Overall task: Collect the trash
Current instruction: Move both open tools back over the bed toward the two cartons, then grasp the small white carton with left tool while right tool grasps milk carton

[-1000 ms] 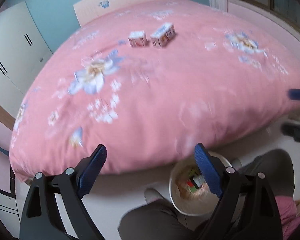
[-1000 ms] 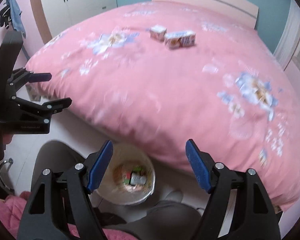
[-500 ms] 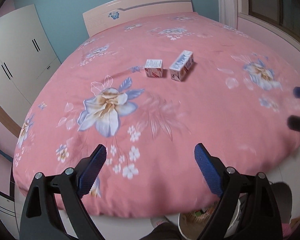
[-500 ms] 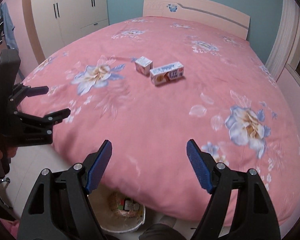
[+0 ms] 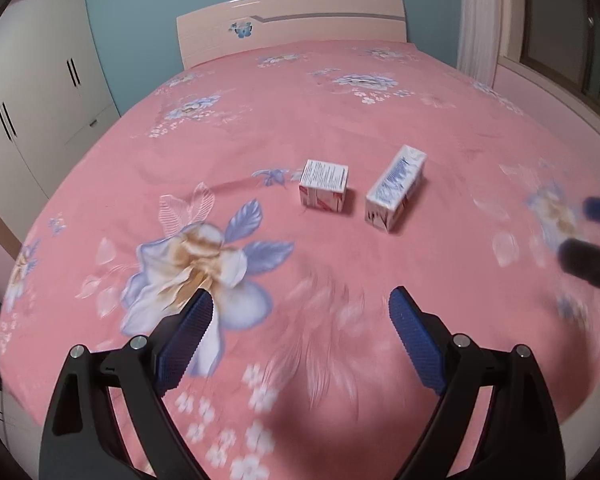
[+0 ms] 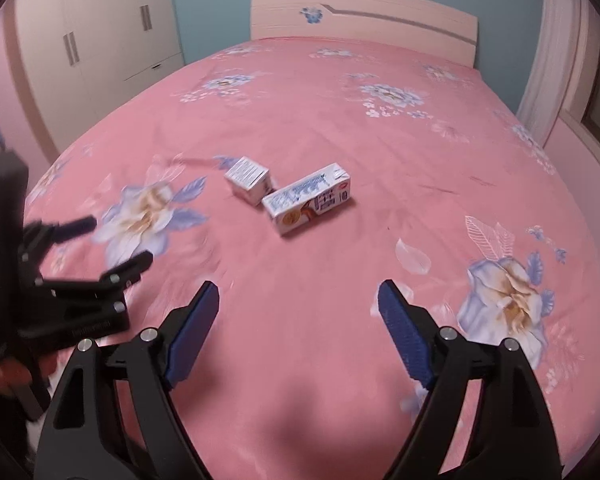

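Two pieces of trash lie side by side in the middle of the pink floral bed (image 5: 380,128): a small square white carton (image 5: 324,186) (image 6: 249,179) and a long drink carton (image 5: 396,188) (image 6: 309,198) on its side. My left gripper (image 5: 300,312) is open and empty, above the bed's near part, short of both cartons. My right gripper (image 6: 298,304) is open and empty, also short of them. The left gripper also shows at the left of the right wrist view (image 6: 100,244). The right gripper shows blurred at the right edge of the left wrist view (image 5: 592,232).
A cream headboard (image 5: 292,32) stands against the teal wall at the bed's far end. White wardrobes (image 5: 40,100) line the left side. A curtain and window ledge (image 5: 540,60) run along the right.
Both grippers have risen and moved forward over the bed toward the cartons. The waste bin on the floor by the bed's edge has dropped out of both views.
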Demonstrator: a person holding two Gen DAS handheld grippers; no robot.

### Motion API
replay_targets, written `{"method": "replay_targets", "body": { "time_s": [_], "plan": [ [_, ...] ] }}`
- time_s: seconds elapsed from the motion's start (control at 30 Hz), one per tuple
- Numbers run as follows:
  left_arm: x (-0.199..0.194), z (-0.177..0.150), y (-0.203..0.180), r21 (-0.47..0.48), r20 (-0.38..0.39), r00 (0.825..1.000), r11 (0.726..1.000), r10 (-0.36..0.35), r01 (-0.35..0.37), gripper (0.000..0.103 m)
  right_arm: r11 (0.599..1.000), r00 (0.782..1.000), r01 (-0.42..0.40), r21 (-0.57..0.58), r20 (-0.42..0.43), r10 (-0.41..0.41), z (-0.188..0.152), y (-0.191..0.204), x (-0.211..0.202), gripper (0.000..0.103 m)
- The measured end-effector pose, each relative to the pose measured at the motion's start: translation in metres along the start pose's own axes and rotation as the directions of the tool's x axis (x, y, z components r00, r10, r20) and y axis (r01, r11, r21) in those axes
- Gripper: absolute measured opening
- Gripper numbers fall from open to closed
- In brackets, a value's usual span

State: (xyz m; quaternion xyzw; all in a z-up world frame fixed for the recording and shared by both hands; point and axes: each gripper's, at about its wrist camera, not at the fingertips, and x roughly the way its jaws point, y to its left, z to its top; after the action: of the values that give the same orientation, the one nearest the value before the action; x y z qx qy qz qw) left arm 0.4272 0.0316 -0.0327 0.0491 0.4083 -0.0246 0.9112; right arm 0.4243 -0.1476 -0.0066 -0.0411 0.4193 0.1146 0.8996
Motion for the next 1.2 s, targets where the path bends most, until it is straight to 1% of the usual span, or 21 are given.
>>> {"method": "replay_targets", "body": {
  "time_s": [0.13,0.17,0.3,0.37,0.47,0.57,0.63,0.7,0.73,0.8,0.87,0.9,0.93,0.97,1.0,1.03,1.1,1.2],
  "plan": [
    [0.037,0.021,0.000,-0.019,0.012,1.000,0.999,-0.025,0.025,0.091,0.998,1.000,0.020,0.055,-0.011,-0.019,0.031,-0.003,0.035,0.081],
    [0.047,0.026,-0.001,-0.019,0.013,0.999,0.999,-0.042,0.043,0.091,0.997,1.000,0.021,0.074,-0.015,-0.020,0.039,-0.005,0.044,0.081],
    [0.081,0.039,-0.001,-0.026,0.020,0.996,0.996,-0.086,0.086,0.091,0.986,0.998,0.015,0.168,-0.056,-0.006,0.067,-0.017,0.089,0.081],
    [0.098,0.044,-0.002,-0.023,0.017,0.994,0.994,-0.104,0.104,0.091,0.975,0.997,0.039,0.219,-0.080,-0.022,0.079,-0.023,0.112,0.081],
    [0.123,0.051,-0.003,-0.020,0.008,0.993,0.993,-0.120,0.120,0.091,0.957,0.992,0.047,0.288,-0.126,-0.011,0.089,-0.030,0.142,0.081],
    [0.142,0.058,-0.003,-0.016,0.016,0.990,0.990,-0.138,0.138,0.091,0.918,0.984,0.047,0.393,-0.176,0.025,0.094,-0.040,0.177,0.081],
    [0.153,0.063,-0.004,-0.008,0.018,0.990,0.990,-0.139,0.139,0.091,0.896,0.979,0.064,0.439,-0.203,0.029,0.095,-0.045,0.192,0.081],
    [0.165,0.069,-0.004,-0.008,0.017,0.991,0.991,-0.133,0.133,0.091,0.885,0.976,0.084,0.458,-0.218,0.020,0.097,-0.046,0.208,0.081],
    [0.169,0.070,-0.003,-0.011,0.016,0.991,0.991,-0.134,0.135,0.091,0.883,0.974,0.107,0.458,-0.227,-0.001,0.098,-0.046,0.215,0.081],
    [0.180,0.075,-0.003,-0.021,0.013,0.991,0.991,-0.135,0.135,0.091,0.883,0.972,0.126,0.452,-0.233,-0.020,0.099,-0.044,0.226,0.081],
    [0.190,0.079,-0.001,-0.038,0.010,0.989,0.988,-0.148,0.148,0.091,0.881,0.967,0.134,0.454,-0.254,-0.016,0.099,-0.043,0.239,0.074],
    [0.195,0.081,0.000,-0.049,0.006,0.988,0.986,-0.157,0.157,0.088,0.881,0.963,0.139,0.452,-0.269,-0.013,0.100,-0.043,0.244,0.064],
    [0.200,0.082,0.001,-0.062,0.003,0.986,0.984,-0.169,0.169,0.083,0.883,0.958,0.141,0.448,-0.285,-0.008,0.100,-0.044,0.251,0.059],
    [0.206,0.083,0.001,-0.072,-0.013,0.981,0.978,-0.195,0.193,0.068,0.889,0.954,0.141,0.436,-0.301,-0.003,0.099,-0.043,0.257,0.052],
    [0.212,0.083,0.001,-0.079,-0.032,0.978,0.976,-0.205,0.202,0.057,0.894,0.953,0.140,0.425,-0.303,-0.006,0.099,-0.043,0.259,0.046],
    [0.216,0.083,0.000,-0.081,-0.041,0.978,0.976,-0.205,0.202,0.057,0.904,0.955,0.132,0.406,-0.298,-0.006,0.099,-0.043,0.259,0.044],
    [0.218,0.084,0.000,-0.081,-0.030,0.976,0.974,-0.215,0.212,0.057,0.918,0.957,0.114,0.381,-0.290,0.002,0.097,-0.044,0.259,0.041],
    [0.216,0.083,-0.002,-0.074,-0.022,0.975,0.973,-0.221,0.219,0.056,0.935,0.958,0.090,0.343,-0.288,0.013,0.094,-0.047,0.253,0.041]
  ]
}}
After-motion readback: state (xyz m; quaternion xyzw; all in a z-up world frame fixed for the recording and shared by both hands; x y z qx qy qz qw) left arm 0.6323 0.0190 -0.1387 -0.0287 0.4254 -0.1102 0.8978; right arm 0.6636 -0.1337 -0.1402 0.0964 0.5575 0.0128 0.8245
